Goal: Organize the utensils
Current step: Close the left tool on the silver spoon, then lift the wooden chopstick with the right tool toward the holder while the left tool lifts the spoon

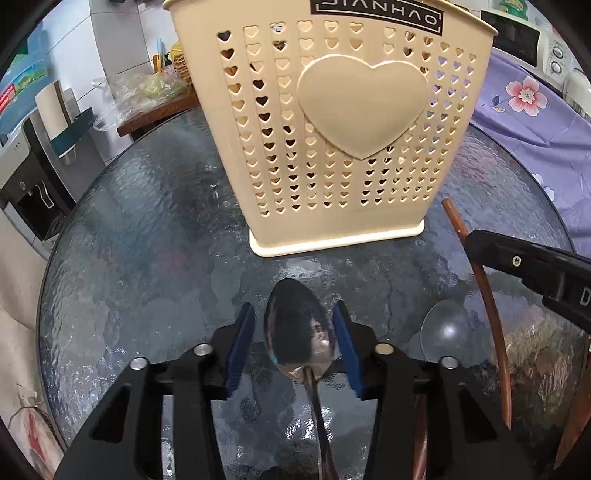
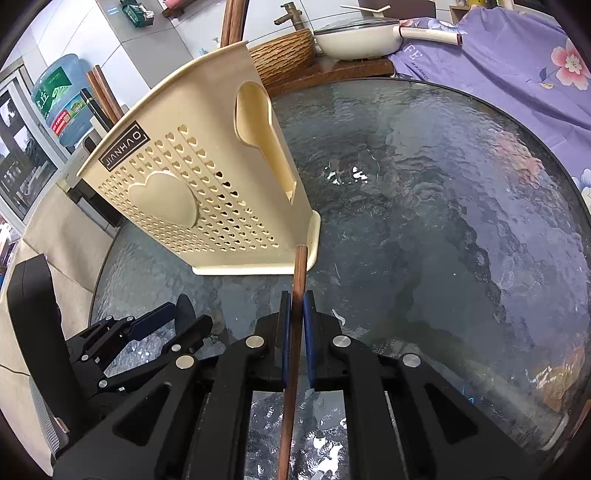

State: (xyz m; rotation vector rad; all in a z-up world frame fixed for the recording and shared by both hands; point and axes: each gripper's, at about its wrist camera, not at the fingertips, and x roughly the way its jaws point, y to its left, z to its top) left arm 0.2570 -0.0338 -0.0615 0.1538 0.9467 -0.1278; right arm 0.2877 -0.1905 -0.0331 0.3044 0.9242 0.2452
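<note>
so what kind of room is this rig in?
Most likely a home kitchen or dining corner. A microwave and a water dispenser stand by the tiled wall, a lidded pan and faucet sit behind the round glass table, and a cream utensil holder stands on it.

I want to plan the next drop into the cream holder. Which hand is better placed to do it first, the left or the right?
Probably the right. The right gripper is shut on a chopstick, ready to carry to the holder. The left gripper is open around the spoon on the glass table, which it must grasp first.
</note>
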